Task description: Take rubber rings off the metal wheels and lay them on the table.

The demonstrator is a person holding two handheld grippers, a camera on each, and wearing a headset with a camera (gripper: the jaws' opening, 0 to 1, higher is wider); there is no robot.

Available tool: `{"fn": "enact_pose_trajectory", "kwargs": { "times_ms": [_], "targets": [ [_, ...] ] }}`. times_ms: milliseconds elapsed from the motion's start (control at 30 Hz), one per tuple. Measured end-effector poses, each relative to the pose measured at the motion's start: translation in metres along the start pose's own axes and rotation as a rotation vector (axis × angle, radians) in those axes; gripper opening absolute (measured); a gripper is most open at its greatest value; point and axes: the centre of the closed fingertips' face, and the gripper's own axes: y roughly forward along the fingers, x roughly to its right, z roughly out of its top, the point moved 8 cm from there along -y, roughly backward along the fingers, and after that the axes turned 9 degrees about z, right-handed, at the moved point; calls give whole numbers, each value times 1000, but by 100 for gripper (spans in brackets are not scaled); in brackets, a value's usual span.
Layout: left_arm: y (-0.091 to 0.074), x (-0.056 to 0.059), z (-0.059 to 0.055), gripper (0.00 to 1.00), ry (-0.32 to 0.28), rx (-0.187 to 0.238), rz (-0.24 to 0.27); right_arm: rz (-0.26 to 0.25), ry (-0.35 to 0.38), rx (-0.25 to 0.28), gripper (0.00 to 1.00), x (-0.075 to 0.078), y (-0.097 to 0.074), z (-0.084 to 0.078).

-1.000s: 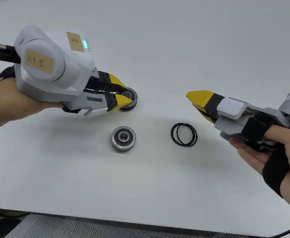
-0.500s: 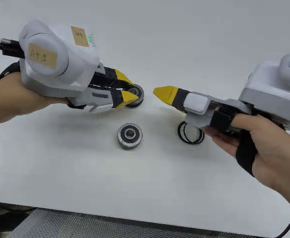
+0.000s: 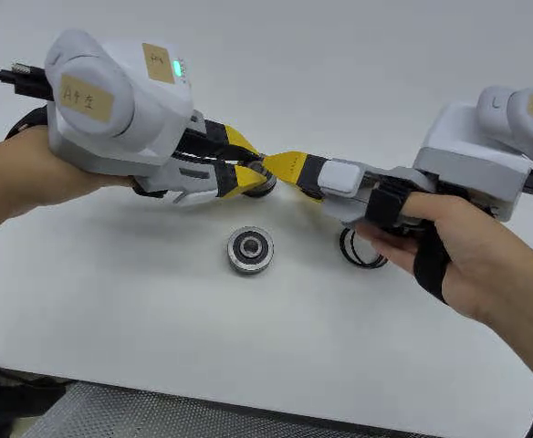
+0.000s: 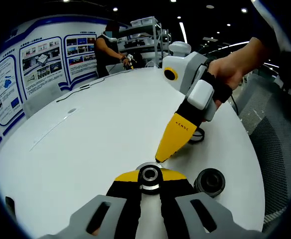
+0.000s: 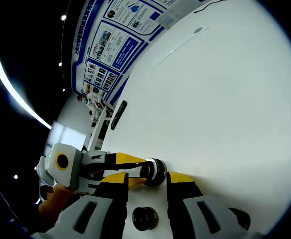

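White table (image 3: 157, 347) bears one wheel (image 3: 250, 249) and rings (image 3: 350, 259)

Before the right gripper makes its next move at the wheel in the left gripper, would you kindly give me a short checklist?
1. Left gripper shut on the held wheel: ok.
2. Right gripper open, one jaw on each side of the held wheel: ok.
3. Rubber ring present on the held wheel: cannot tell.
4. Second wheel lies flat on the table, apart from both grippers: ok.
5. Two loose rings lie on the table, partly hidden by the right hand: ok.
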Motion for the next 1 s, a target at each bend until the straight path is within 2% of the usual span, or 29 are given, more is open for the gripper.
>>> {"fn": "enact_pose_trajectory", "kwargs": {
  "times_ms": [400,1000],
  "targets": [
    [1,0,1,13,5,1,-1,12,33,-18,31,2,9,-2],
    [0,3,4,13,9,1,1,11,-14,-2,27,0,3,-2]
  ]
}}
